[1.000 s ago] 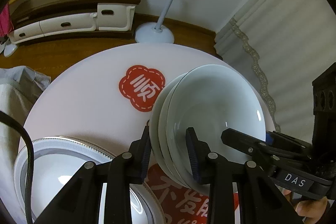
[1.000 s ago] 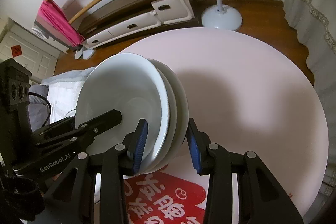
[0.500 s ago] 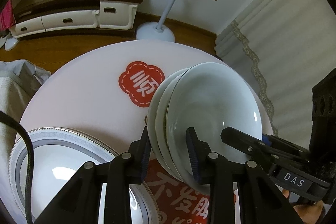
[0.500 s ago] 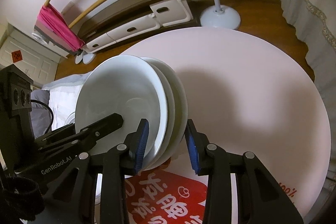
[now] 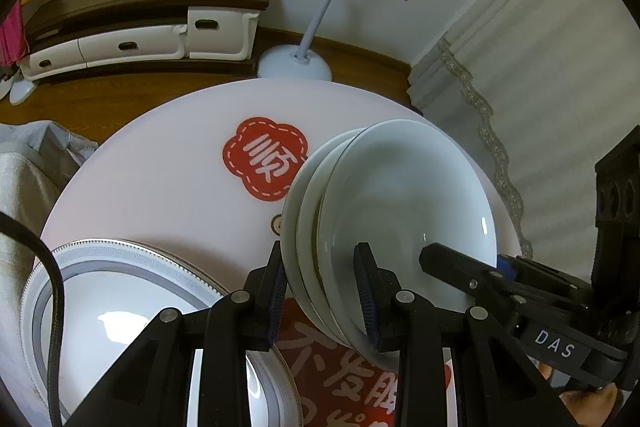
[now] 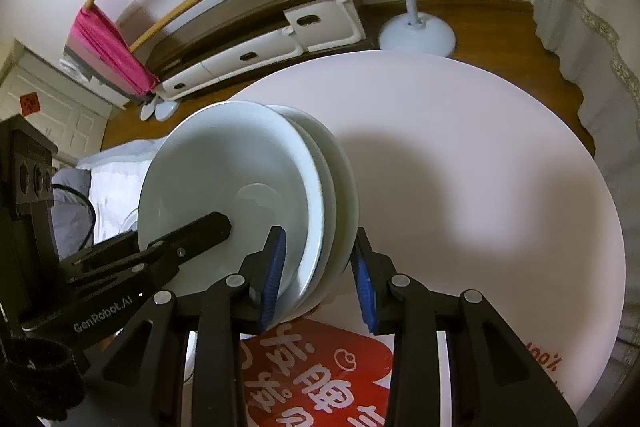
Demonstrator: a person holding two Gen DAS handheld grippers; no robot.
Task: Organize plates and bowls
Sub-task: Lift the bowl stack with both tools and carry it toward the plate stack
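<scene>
Over table [image 5: 160,187], bowls [image 5: 392,207] between grippers

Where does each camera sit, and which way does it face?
Left wrist: on the left gripper, facing steeply down at the stacked bowls it clamps; right gripper visible.
Right wrist: on the right gripper, facing down at the bowls' opposite rim; left gripper visible.
Shared: bowls, pink table, lamp stand.

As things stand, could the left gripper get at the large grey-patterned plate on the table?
Probably not yet: the left gripper is clamped on the stack of white bowls. The grey-patterned plate lies uncovered just beside it.
</scene>
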